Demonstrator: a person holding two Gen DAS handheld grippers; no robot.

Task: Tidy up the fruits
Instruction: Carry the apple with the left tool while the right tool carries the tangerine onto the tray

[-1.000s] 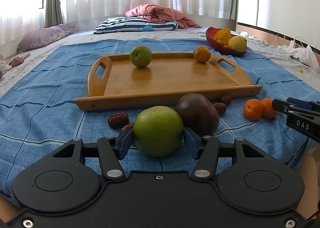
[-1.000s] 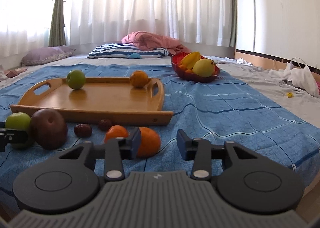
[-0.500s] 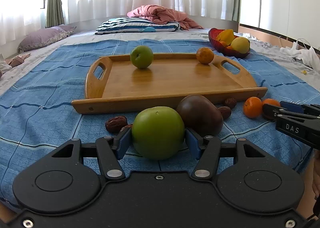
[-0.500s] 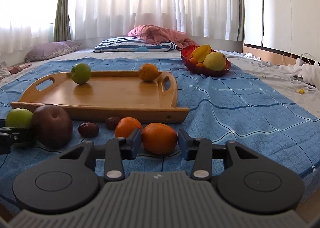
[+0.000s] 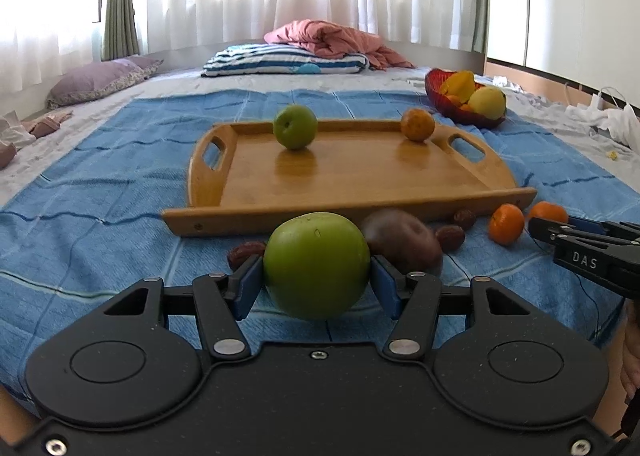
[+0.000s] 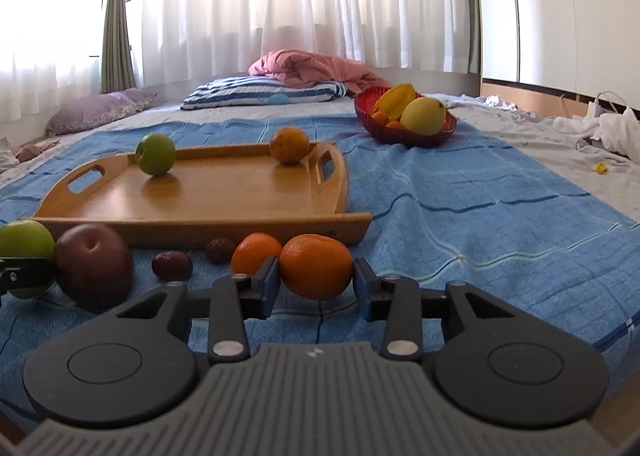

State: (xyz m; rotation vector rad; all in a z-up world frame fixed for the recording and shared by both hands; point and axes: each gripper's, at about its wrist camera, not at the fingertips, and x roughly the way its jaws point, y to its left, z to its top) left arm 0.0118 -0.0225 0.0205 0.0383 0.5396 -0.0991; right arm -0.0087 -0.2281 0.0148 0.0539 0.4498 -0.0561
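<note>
Half the brown fruit [image 5: 404, 240] hides behind the green apple [image 5: 316, 266]

Left gripper [image 5: 316, 282]: near, tilted down, blue pads pressed on both sides of a green apple [image 5: 316, 264].
Right gripper [image 6: 316, 282]: tilted down, jaws closing, both pads touching an orange [image 6: 316, 266].
Hand [image 5: 631, 344]: sliver at right edge.
</note>
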